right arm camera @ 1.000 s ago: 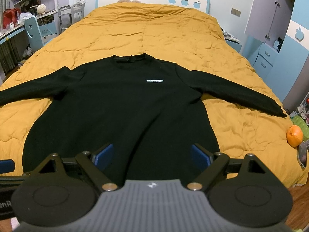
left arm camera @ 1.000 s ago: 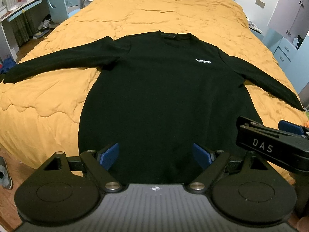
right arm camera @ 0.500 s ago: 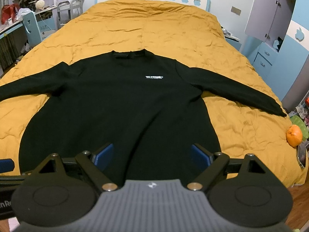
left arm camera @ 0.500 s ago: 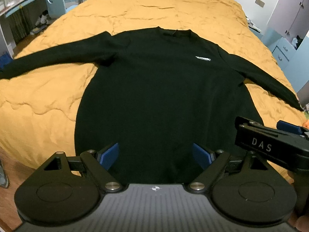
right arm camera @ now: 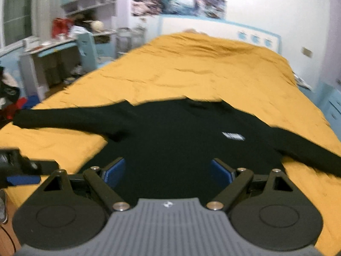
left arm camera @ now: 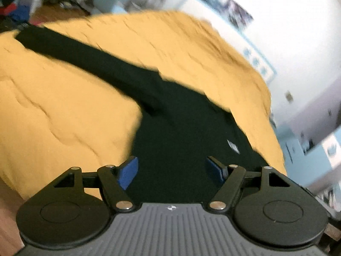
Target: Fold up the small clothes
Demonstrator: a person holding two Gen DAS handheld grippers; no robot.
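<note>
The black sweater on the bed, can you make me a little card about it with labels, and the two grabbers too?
garment: black sweater, long sleeves spread out, not folded yet
lying on: yellow quilt
logo: small white mark on chest
left gripper: open, jaws just been closing, holding nothing
right gripper: open, holding nothing

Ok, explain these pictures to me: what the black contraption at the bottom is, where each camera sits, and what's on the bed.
There is no robot here. A person holds a two-finger gripper in each hand, and each carries a fisheye camera looking along its fingers. One picture looks over the left gripper, the other over the right gripper. The blue pads are the fingertips. A black long-sleeved sweater lies spread flat on a bed with an orange quilt. Both grippers are open and hold nothing; the left one's jaws have just been closing a little.
</note>
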